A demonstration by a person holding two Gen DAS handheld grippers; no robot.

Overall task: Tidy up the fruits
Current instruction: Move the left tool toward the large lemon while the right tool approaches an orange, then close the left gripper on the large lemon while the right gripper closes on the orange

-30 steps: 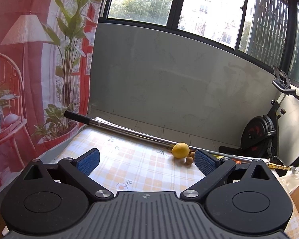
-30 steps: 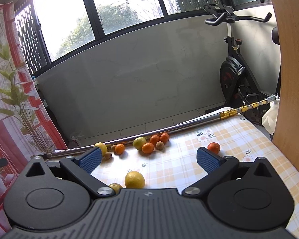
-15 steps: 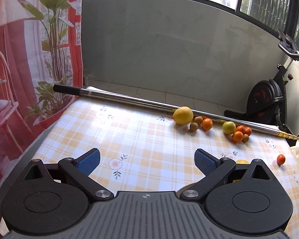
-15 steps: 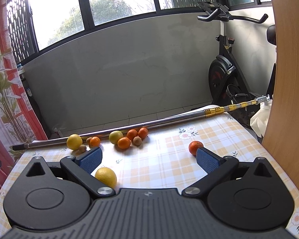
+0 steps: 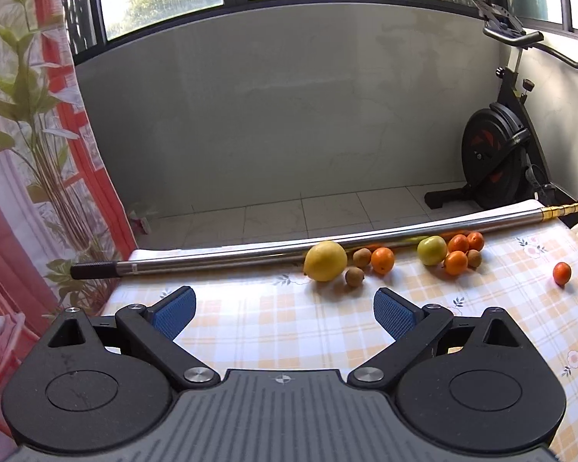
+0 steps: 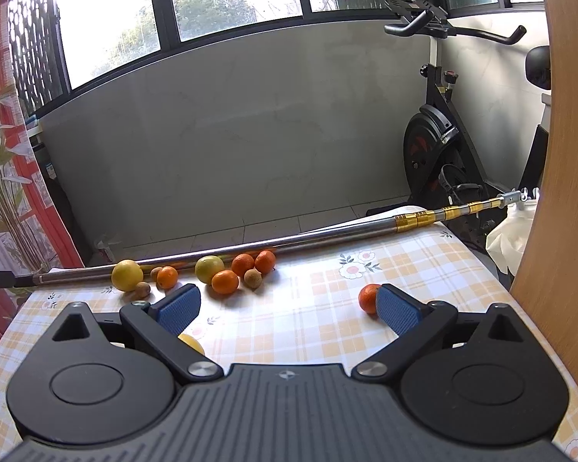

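Left gripper and right gripper are both hovering wide open, gripping nothing. Fruits are lying mid-frame along the metal pole: lemon, oranges; one lone orange is sitting beside the right gripper's right finger.

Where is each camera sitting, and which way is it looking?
Left wrist: it rides on the left gripper, low over the checked tablecloth, facing the grey wall; its open blue-padded fingers show.
Right wrist: it rides on the right gripper, facing the same wall from further right; its open fingers show, with a wooden panel at the right edge.
Shared: both see the metal pole, the big yellow fruit, the lone orange and the exercise bike.
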